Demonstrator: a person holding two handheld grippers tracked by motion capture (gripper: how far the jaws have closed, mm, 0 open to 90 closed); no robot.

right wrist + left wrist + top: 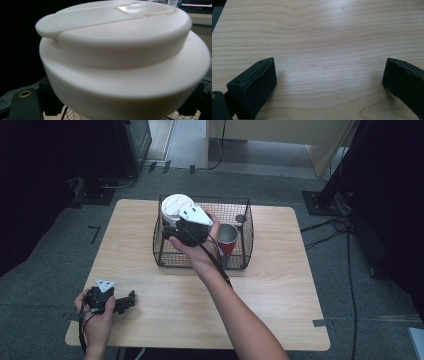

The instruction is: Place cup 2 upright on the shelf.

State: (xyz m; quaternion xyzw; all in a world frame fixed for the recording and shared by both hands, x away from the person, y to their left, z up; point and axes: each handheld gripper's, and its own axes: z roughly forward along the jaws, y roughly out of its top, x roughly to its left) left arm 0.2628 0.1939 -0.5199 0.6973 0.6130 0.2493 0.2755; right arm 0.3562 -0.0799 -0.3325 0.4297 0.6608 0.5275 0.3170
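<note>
Over the wire basket [245, 227] near the far middle of the desk [280, 290], the right claw [176, 222] is clamped on a white lid [176, 206], a round cap with a raised centre disc and a small flip tab. In the right gripper view the lid [120, 62] sits very close to the camera, with the dark jaws low at either side of its rim and a bit of basket mesh below. The lid hangs above the basket's left part, held in the air and clear of the mesh floor. A red cup [227, 240] with a silvery inside stands upright inside the basket, just beside the right hand [197, 242] and toward the basket's right side. A small dark round piece lies on the basket floor near the far right corner; what it is cannot be told.

At the near left corner of the desk, the left claw [125, 302] rests low over the wood with its jaws spread wide and nothing between them. In the left gripper view its two black pads [259, 87] frame bare wood grain.
</note>
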